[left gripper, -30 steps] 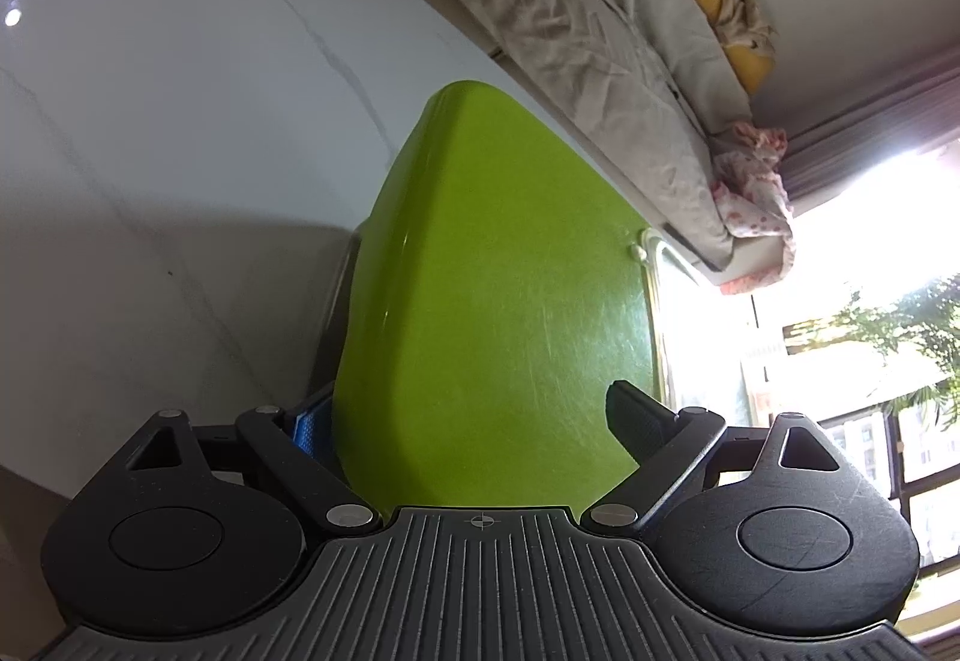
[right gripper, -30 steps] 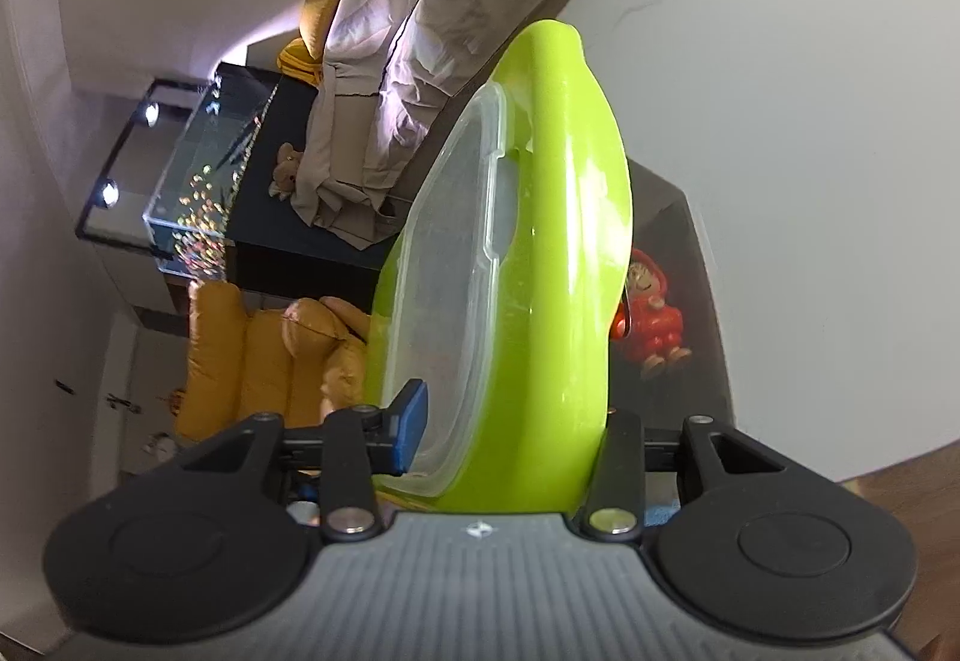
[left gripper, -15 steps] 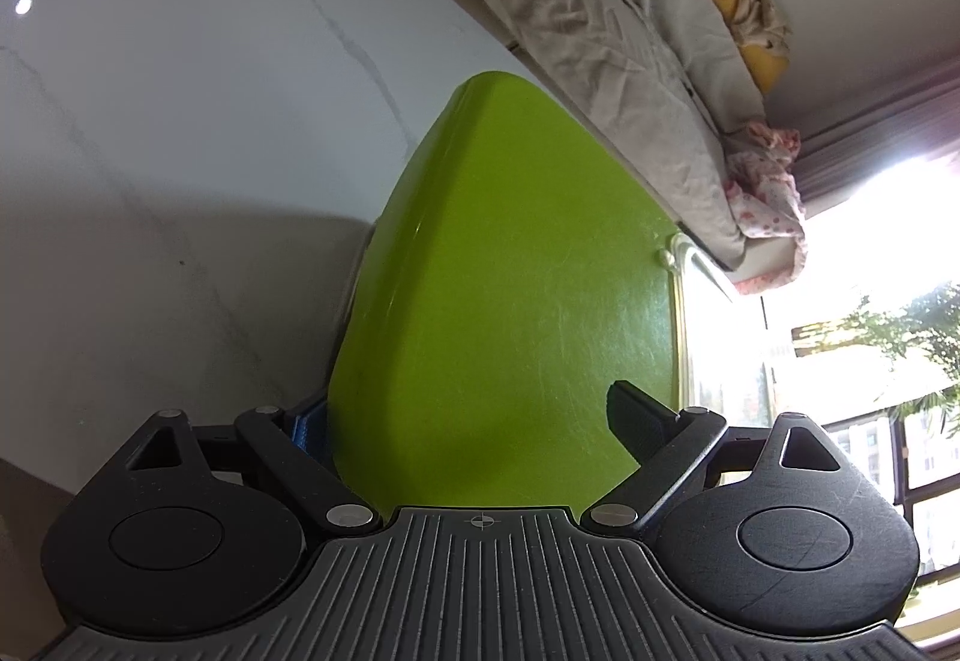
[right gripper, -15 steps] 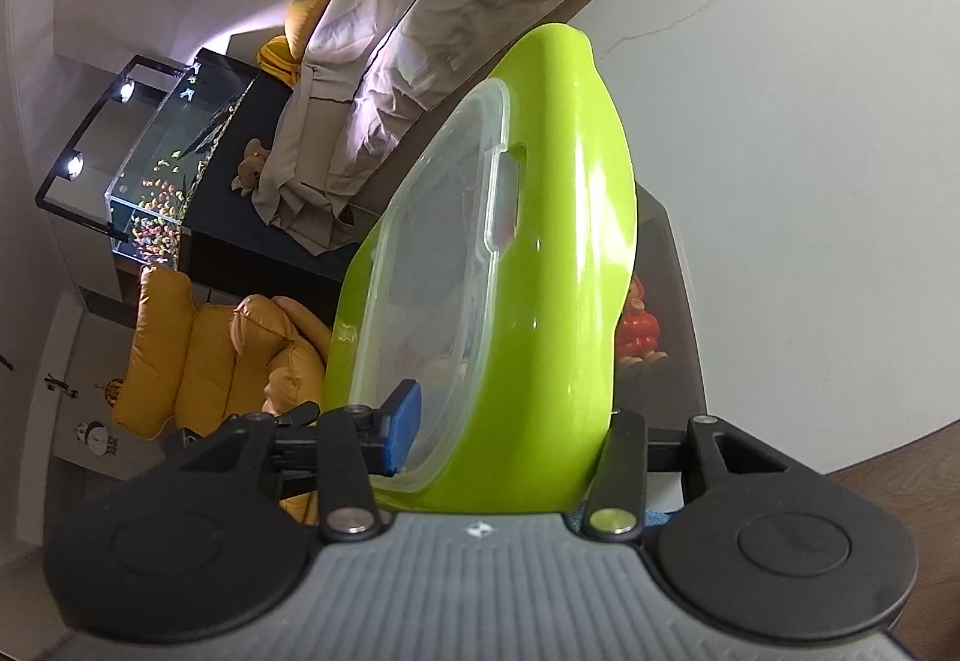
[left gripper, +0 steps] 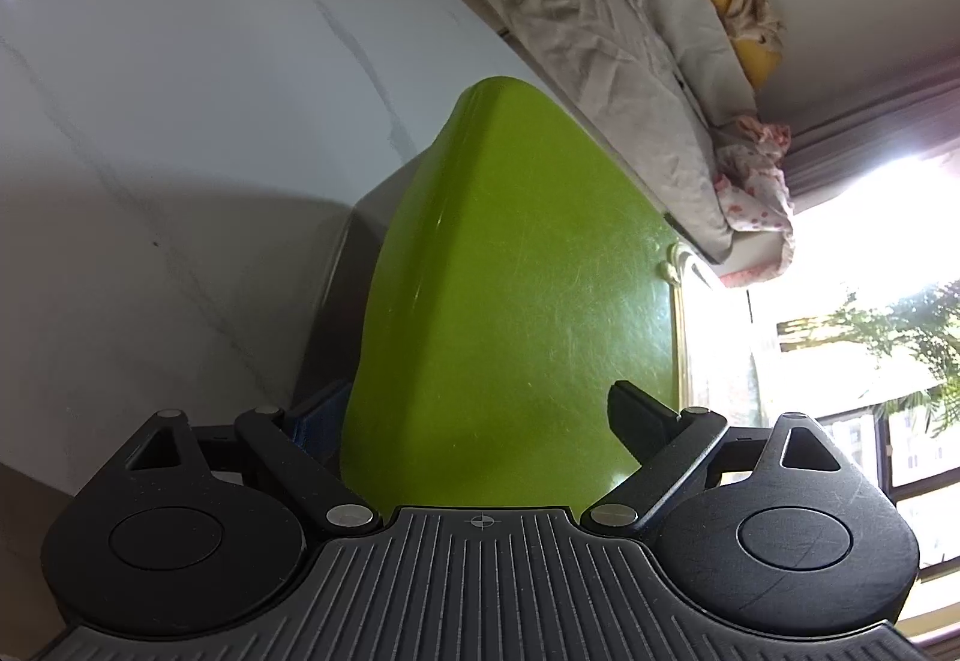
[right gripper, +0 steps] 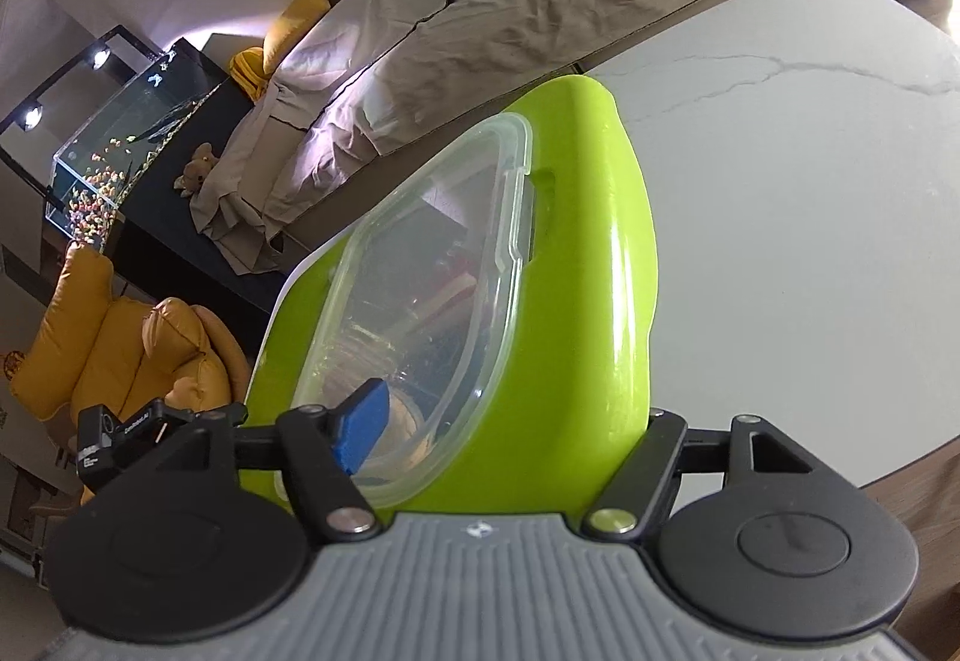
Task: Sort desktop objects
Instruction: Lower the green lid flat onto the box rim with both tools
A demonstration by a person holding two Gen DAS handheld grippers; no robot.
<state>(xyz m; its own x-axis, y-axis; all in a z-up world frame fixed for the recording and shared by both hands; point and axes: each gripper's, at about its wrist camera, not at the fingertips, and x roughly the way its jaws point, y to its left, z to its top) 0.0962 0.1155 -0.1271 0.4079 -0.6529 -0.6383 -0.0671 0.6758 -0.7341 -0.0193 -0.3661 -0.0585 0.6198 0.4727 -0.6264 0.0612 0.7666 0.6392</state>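
Green box (contents blurred); base hidden

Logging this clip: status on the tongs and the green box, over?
Right tongs opening, green box between them. Left tongs wide around it, grip unclear. Box tipped on its side, clear lid on. Nothing blocking.

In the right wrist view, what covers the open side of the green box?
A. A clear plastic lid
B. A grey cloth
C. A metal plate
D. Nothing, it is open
A: a clear plastic lid with a raised rim sits on the green box, and blurred contents show through it.
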